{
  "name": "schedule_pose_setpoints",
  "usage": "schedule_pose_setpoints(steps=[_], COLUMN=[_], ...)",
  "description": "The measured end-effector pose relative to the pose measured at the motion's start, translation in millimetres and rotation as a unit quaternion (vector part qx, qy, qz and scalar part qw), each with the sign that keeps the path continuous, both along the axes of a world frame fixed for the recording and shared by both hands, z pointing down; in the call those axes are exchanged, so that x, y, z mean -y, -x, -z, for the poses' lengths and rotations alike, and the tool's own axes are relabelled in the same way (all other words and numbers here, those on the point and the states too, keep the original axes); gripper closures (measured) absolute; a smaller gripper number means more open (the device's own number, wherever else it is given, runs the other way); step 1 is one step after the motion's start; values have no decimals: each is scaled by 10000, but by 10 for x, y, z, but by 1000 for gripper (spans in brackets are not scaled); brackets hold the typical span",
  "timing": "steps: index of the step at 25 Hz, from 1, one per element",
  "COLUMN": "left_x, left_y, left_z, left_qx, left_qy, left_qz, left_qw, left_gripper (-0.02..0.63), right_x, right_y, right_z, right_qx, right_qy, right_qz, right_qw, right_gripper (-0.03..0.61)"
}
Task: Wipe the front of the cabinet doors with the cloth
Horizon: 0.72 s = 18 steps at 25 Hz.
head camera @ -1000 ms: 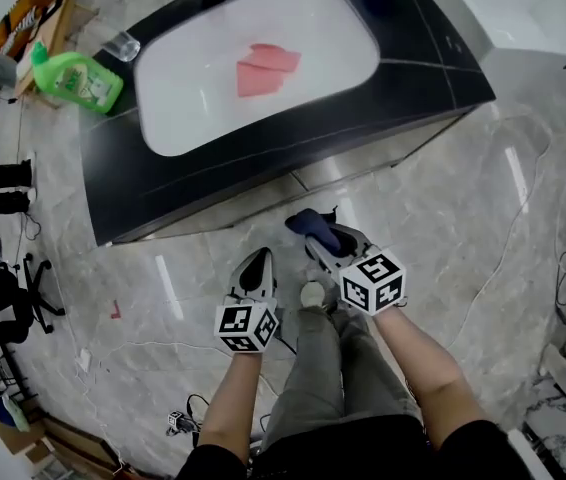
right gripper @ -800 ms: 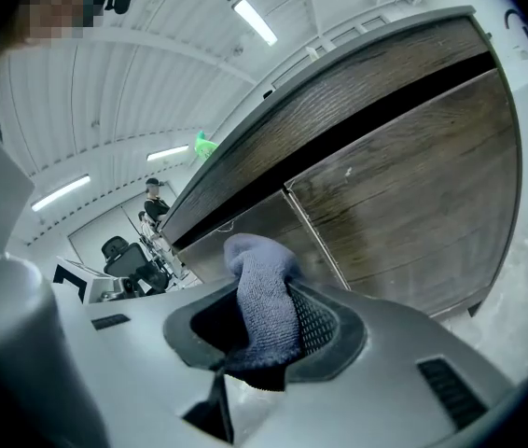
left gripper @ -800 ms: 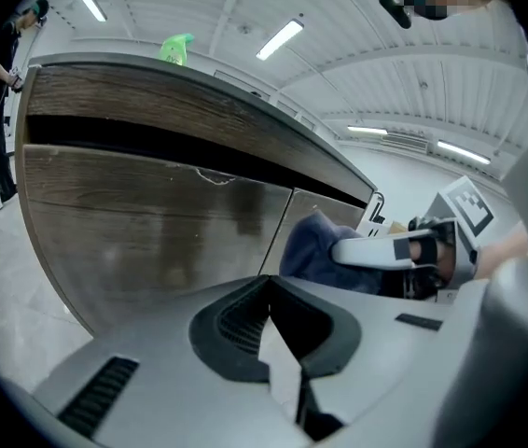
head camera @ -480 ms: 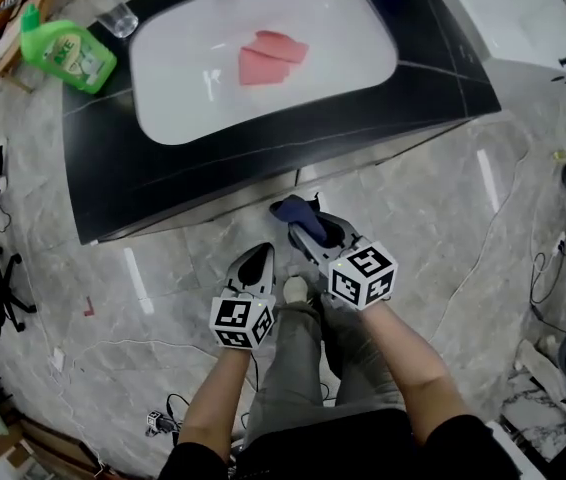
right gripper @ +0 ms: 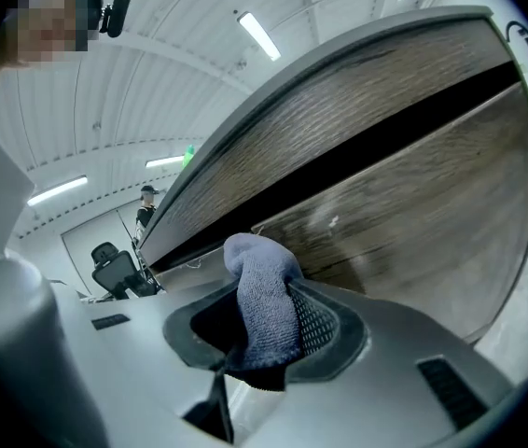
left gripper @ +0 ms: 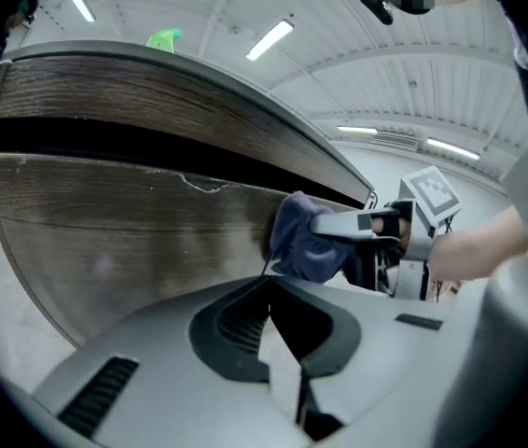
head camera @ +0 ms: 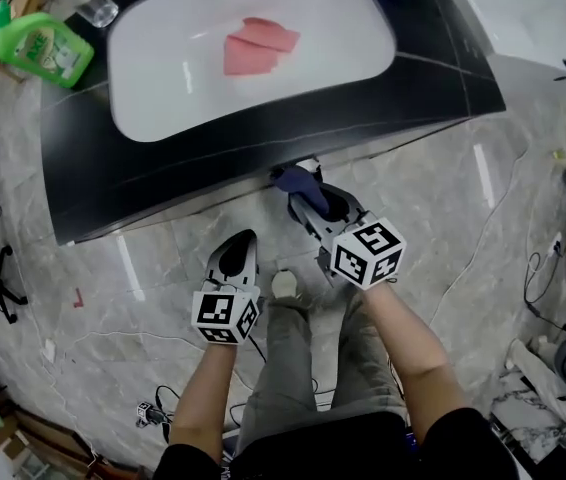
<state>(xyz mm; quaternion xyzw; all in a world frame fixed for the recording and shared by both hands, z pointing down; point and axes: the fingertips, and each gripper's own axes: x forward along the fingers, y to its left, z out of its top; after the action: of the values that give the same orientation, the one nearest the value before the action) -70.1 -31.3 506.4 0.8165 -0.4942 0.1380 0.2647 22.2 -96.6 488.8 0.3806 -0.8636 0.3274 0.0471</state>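
Observation:
A dark blue cloth [head camera: 296,181] is clamped in my right gripper [head camera: 305,196], which is shut on it. The cloth's bunched end presses against the wood-grain cabinet door [right gripper: 413,222] just under the black counter edge [head camera: 263,153]. In the right gripper view the cloth [right gripper: 262,297] stands up between the jaws. My left gripper [head camera: 238,243] hangs lower and to the left, shut and holding nothing, a short way off the door [left gripper: 124,241]. From the left gripper view the cloth [left gripper: 303,241] and the right gripper [left gripper: 376,227] show against the door.
Above the door is the white basin [head camera: 163,78] with a pink rag [head camera: 256,46] in it. A green detergent bottle [head camera: 43,48] and a glass [head camera: 96,8] stand on the counter's left end. My legs and shoe [head camera: 285,285] are on the marble floor; cables lie at right.
My right gripper has carried the cloth forward, from in front of the cabinet up to the door under the counter edge. The left gripper has drifted slightly left.

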Motion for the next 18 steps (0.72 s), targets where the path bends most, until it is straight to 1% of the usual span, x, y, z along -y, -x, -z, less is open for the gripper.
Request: schedule_pose_setpoints(steps=[6, 9, 12, 18], left_x=[110, 146, 180, 294], left_y=[-126, -327, -602, -1142], left_z=[53, 95, 114, 69], left_qx=[96, 53, 0, -116], left_qy=[-88, -101, -119, -57], left_qz=[456, 601, 583, 422], left_qw=[9989, 9981, 9982, 9990], left_gripper=[620, 620, 620, 620], right_x=[131, 159, 236, 371], right_y=[-339, -593, -926, -1540], right_z=[39, 87, 56, -57], right_qx=[32, -52, -168, -140], right_qy=[-149, -225, -236, -111], right_qz=[153, 315, 318, 2], right_qw=[9998, 9992, 9991, 9998], right_gripper=[459, 459, 459, 459])
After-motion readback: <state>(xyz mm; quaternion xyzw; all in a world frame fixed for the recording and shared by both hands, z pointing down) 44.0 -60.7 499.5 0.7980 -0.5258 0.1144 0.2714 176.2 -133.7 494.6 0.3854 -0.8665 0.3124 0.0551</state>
